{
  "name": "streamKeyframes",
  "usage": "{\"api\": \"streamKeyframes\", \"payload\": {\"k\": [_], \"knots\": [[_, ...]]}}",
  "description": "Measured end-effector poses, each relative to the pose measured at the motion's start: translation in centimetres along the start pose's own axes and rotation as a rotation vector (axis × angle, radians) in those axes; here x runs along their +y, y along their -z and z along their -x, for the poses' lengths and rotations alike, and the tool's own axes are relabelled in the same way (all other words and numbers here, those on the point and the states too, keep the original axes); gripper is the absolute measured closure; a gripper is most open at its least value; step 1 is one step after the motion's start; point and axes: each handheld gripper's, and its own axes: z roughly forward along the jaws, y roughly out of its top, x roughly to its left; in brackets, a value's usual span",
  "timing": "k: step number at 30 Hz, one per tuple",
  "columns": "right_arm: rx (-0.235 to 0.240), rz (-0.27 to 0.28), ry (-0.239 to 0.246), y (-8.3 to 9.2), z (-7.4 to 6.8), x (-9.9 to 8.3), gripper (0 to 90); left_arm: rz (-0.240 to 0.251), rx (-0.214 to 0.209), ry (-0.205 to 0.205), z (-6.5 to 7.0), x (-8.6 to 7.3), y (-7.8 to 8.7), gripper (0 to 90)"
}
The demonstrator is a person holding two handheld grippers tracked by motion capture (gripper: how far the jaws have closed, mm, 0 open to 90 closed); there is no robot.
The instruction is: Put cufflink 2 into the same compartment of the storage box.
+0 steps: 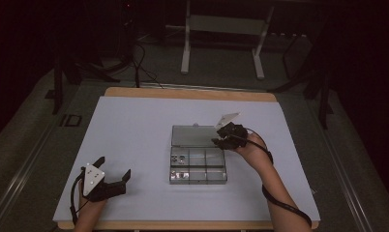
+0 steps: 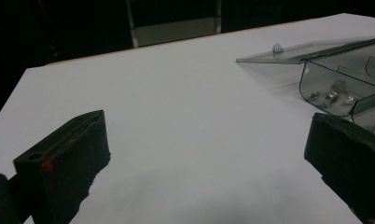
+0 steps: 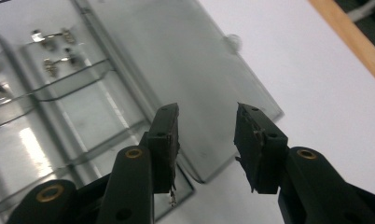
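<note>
Clear compartment box [image 1: 198,166], table [image 1: 134,140] centre, lid [image 1: 195,135] laid open flat at 12 o'clock. Small metal parts [image 3: 50,39] in sev. compartments. R gripper [image 1: 225,137] at box's 2 o'clock, over lid corner, jaws apart, nothing between. L gripper [image 1: 116,170] at 8 o'clock, resting on table, jaws wide, empty.

A wooden table [image 1: 192,93] carries a white sheet [image 1: 134,140]; on the sheet's middle lies a clear compartment box [image 1: 198,169] (lid open, lying flat).
</note>
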Motion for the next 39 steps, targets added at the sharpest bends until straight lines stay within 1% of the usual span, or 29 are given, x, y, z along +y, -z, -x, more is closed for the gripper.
{"api": "streamKeyframes", "payload": {"k": [2,4,5,6,7,8,9,10,11,12,14,15,17,19,20,21,22,23,24,25,26,29,30,31,33,34,36,38,39], "knots": [[-0.013,0.0,-0.033,0.3,0.6,-0.5,58.0,0.0,0.0,0.0,0.0,0.0,0.0,0.9],[-0.048,-0.007,-0.052,0.5,1.1,-1.0,54.9,0.0,0.0,0.0,0.0,0.0,0.0,0.9],[-0.052,-0.015,-0.069,0.6,1.3,-1.4,53.6,0.0,0.0,0.0,0.0,0.0,0.0,0.9],[-0.073,-0.01,-0.078,0.7,1.6,-1.8,52.0,0.0,0.0,0.0,0.0,0.0,0.0,0.9],[-0.09,-0.008,-0.098,0.8,1.9,-2.1,50.3,-0.001,0.0,0.0,0.0,0.0,0.0,0.9],[-0.103,-0.001,-0.112,1.0,2.2,-2.5,50.2,0.0,0.0,0.001,0.0,0.0,0.0,1.0],[-0.124,0.009,-0.124,1.3,2.4,-2.8,48.6,-0.001,0.0,0.001,0.0,0.0,0.0,1.0],[-0.135,0.011,-0.139,1.4,2.8,-3.2,45.7,-0.001,0.0,0.001,0.0,0.0,0.0,0.9],[-0.147,0.012,-0.146,1.6,3.1,-3.5,44.9,-0.002,0.0,0.001,0.0,0.0,0.0,0.9],[-0.173,0.017,-0.151,1.8,3.3,-3.8,41.5,-0.003,0.0,0.0,0.0,0.0,0.0,0.9],[-0.192,0.022,-0.166,2.1,3.7,-4.5,38.0,-0.003,-0.001,0.001,0.0,0.0,0.0,0.9],[-0.212,0.024,-0.174,2.2,3.9,-4.8,36.3,-0.004,-0.002,0.001,0.0,0.0,0.0,0.9],[-0.221,0.033,-0.199,2.4,4.3,-5.5,32.7,-0.004,-0.003,0.001,0.0,0.0,0.0,0.9],[-0.252,0.042,-0.225,2.6,4.6,-6.1,29.2,-0.005,-0.003,0.001,0.0,0.0,0.0,0.9],[-0.25,0.051,-0.24,2.7,4.8,-6.5,28.3,-0.005,-0.003,0.001,0.0,0.0,0.0,0.9],[-0.263,0.059,-0.259,2.9,5.0,-6.8,26.0,-0.005,-0.003,0.0,0.0,0.0,0.0,0.9],[-0.263,0.059,-0.259,2.9,5.0,-6.8,26.0,-0.005,-0.003,0.0,0.0,0.0,0.0,0.9],[-0.283,0.07,-0.278,3.0,5.1,-7.2,23.1,-0.005,-0.003,-0.001,0.0,0.0,0.0,0.9],[-0.279,0.084,-0.306,3.3,5.5,-7.8,20.8,-0.005,-0.002,-0.001,0.0,0.0,0.0,0.9],[-0.282,0.088,-0.313,3.3,5.6,-8.1,19.9,-0.005,-0.002,-0.001,0.0,0.0,0.0,0.9],[-0.294,0.095,-0.322,3.5,5.6,-8.4,19.2,-0.005,-0.002,-0.002,0.0,0.0,0.0,0.9],[-0.291,0.098,-0.329,3.6,5.7,-9.0,17.7,-0.005,-0.002,-0.002,0.0,0.0,0.0,0.9],[-0.292,0.112,-0.35,3.9,5.9,-10.0,15.9,-0.005,-0.002,-0.002,0.0,0.0,0.0,0.9],[-0.286,0.115,-0.352,4.0,5.9,-10.3,14.7,-0.005,-0.002,-0.002,0.0,0.0,0.0,0.9],[-0.294,0.124,-0.37,4.1,5.9,-11.2,14.8,-0.005,-0.002,-0.002,0.0,0.0,0.0,0.9],[-0.286,0.128,-0.377,4.2,5.9,-11.7,14.8,-0.006,-0.001,-0.002,0.0,0.0,0.0,0.9],[-0.295,0.119,-0.39,4.3,5.9,-12.8,14.8,-0.005,0.0,-0.002,0.0,0.0,0.0,0.9],[-0.286,0.121,-0.408,4.3,6.0,-13.8,14.8,-0.004,0.002,-0.002,0.0,0.0,0.0,0.9],[-0.289,0.111,-0.414,4.4,6.1,-14.2,14.8,-0.004,0.003,-0.002,0.0,0.0,0.0,0.9]]}}
